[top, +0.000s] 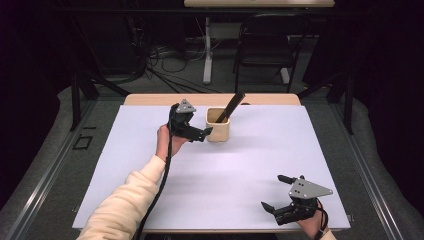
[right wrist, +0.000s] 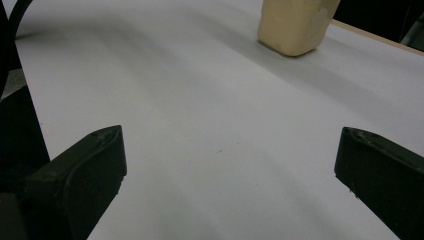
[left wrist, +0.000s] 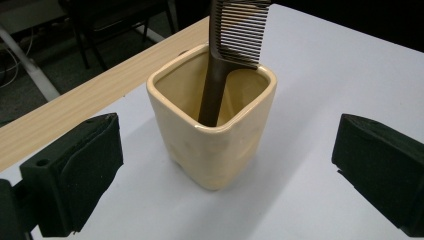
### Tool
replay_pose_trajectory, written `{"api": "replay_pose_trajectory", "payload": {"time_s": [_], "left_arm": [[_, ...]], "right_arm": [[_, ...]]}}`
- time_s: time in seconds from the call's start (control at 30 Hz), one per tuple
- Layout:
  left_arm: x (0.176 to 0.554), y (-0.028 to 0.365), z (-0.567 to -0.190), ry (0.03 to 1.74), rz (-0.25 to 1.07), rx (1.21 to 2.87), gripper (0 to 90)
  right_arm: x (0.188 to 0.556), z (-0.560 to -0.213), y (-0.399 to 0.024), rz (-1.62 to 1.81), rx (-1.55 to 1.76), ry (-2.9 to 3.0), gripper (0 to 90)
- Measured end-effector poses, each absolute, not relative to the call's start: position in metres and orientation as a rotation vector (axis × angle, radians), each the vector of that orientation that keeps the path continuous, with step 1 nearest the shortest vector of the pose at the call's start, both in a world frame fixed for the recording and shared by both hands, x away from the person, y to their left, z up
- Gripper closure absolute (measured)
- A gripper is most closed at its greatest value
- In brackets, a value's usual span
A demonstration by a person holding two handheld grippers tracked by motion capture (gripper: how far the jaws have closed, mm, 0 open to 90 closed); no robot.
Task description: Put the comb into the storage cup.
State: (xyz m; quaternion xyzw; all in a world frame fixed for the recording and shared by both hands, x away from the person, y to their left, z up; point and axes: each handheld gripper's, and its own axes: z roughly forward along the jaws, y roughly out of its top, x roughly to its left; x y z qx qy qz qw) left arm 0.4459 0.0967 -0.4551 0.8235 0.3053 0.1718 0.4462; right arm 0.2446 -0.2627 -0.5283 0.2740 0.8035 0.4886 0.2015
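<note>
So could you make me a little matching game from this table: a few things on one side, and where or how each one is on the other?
Things:
1. comb
2. cup
3. left hand-held gripper
4. right hand-held gripper

Places or states:
A. open, low at the near right corner of the white sheet
B. cream, square, standing on the sheet
C. dark brown, leaning inside the cup, teeth up
D. open, beside the cup, holding nothing

Pairs: 1-C, 2-B, 3-D, 4-A
</note>
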Motion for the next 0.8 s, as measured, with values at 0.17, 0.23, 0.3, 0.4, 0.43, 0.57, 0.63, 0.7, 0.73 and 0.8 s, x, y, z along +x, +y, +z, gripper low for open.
{"api": "replay_pose_trajectory", "payload": {"time_s": [0.17,0.23,0.3,0.4,0.43,0.57,0.63,0.7,0.73,0.8], "left_arm": [[0.439,0.103,-0.457,0.769,0.426,2.046,0.2],[0.435,0.106,-0.458,0.776,0.428,2.046,0.2],[0.433,0.109,-0.46,0.777,0.426,2.051,0.2],[0.428,0.113,-0.461,0.779,0.425,2.043,0.2],[0.426,0.115,-0.462,0.783,0.421,2.036,0.3],[0.418,0.121,-0.467,0.788,0.413,2.023,0.3],[0.414,0.123,-0.47,0.789,0.41,2.026,0.3],[0.411,0.126,-0.472,0.794,0.408,2.031,0.3],[0.41,0.127,-0.473,0.795,0.406,2.03,0.3],[0.407,0.13,-0.475,0.798,0.406,2.031,0.3]], "right_arm": [[0.245,-0.528,-0.263,1.361,0.765,2.247,0.0],[0.245,-0.528,-0.263,1.362,0.771,2.248,0.0],[0.245,-0.528,-0.263,1.361,0.766,2.246,0.0],[0.245,-0.528,-0.263,1.357,0.769,2.252,0.0],[0.245,-0.528,-0.263,1.356,0.769,2.252,0.0],[0.245,-0.528,-0.262,1.357,0.771,2.25,0.0],[0.244,-0.528,-0.262,1.359,0.77,2.25,0.0],[0.245,-0.528,-0.262,1.359,0.771,2.251,0.0],[0.245,-0.528,-0.262,1.359,0.771,2.251,0.0],[0.245,-0.528,-0.262,1.356,0.767,2.251,0.0]]}}
